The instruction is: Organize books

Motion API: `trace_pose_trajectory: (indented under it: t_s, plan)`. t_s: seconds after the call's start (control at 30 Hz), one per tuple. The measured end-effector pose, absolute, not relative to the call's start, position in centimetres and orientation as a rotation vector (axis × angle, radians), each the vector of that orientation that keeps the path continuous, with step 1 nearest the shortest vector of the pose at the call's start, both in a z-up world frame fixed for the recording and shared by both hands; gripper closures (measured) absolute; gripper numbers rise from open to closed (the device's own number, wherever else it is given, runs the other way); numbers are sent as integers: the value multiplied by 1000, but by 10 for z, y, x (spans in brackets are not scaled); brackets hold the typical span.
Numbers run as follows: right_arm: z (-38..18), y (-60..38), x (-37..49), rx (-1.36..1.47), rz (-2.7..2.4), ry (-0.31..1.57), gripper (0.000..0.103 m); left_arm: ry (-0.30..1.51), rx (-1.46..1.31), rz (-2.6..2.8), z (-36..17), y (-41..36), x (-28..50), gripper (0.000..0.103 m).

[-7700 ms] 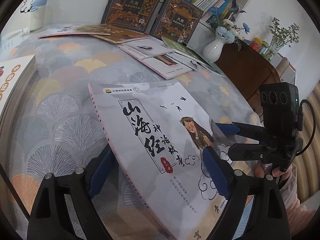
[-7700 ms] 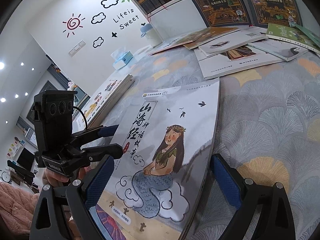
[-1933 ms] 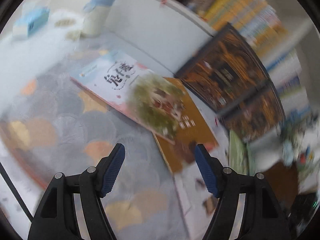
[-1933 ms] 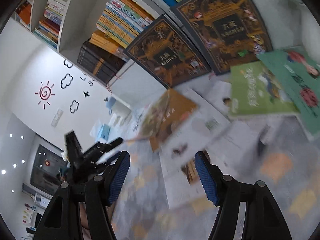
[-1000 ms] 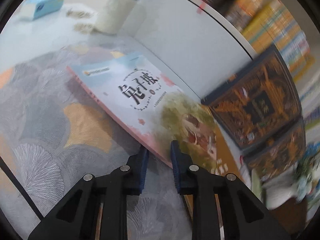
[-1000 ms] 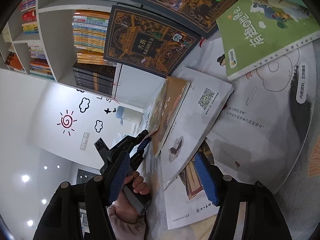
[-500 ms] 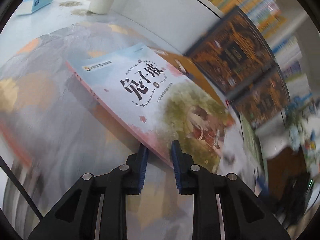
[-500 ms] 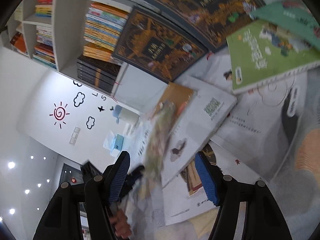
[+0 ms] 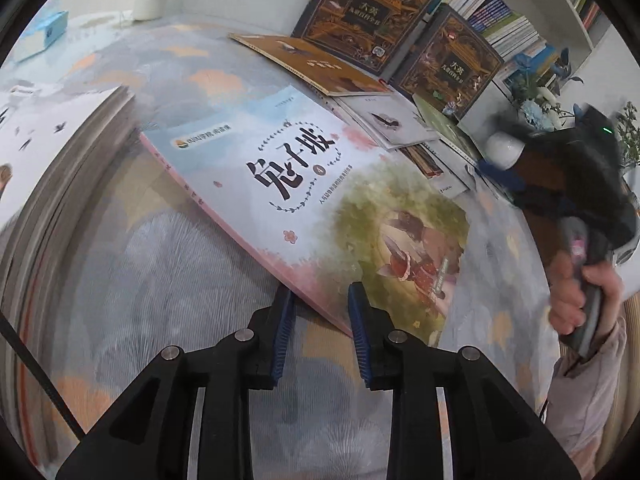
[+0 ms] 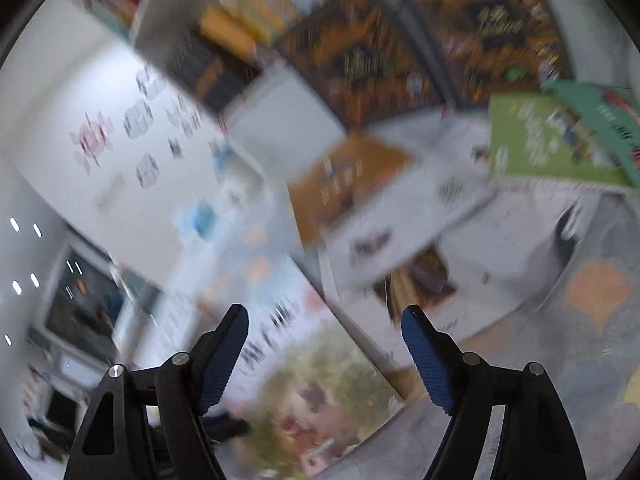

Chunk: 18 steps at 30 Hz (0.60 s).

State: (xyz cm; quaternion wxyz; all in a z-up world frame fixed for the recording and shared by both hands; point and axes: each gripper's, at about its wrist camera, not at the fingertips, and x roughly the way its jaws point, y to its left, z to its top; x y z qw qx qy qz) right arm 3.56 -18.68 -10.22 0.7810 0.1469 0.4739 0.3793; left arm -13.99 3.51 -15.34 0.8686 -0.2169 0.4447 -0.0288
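A pale blue and pink book with a rabbit picture (image 9: 304, 184) lies slanted on the patterned tablecloth (image 9: 168, 280). Its near edge runs between the fingers of my left gripper (image 9: 320, 304), whose jaws are opening; a gap shows beside the thin edge. The same book (image 10: 320, 392) is a blur under my right gripper (image 10: 324, 320), which is opening wide with nothing between its pads. In the left wrist view the right gripper (image 9: 560, 184) hovers blurred at the book's far right, held by a hand (image 9: 576, 292).
A tall stack of books (image 9: 60, 152) stands at the left. An orange book (image 9: 312, 64), white booklets (image 9: 396, 120) and a green book (image 10: 540, 144) lie beyond. Two dark encyclopedias (image 9: 364, 12) lean on the shelf. A vase (image 9: 504, 146) sits right.
My left gripper carried the rabbit book away from the shelf toward the stack at the left, and its jaws have parted slightly. The right gripper swung over and opened wider.
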Motion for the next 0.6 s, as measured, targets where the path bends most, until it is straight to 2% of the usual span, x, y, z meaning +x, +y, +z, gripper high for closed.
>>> trace_pose_trajectory:
  t_s: [0.03,0.1,0.2,0.33,0.6]
  plan:
    - [-109,-178,35,268,792,1043,27,923,-447,-53,-153,34,-141,76]
    - [-121,-165,34,202,700,1049,43,916,-403,-51,-152,28,-142,73]
    - [-140,-155,29,286,769,1121,42,903,-353,-53,-151,22,-143,70]
    - [-135,-148,6,141,740,1086,42,896,-376,-92,-153,30,-147,70]
    - [-142,-172,-38,151,758,1154,39,885,-380,-94,-154,27,-148,70]
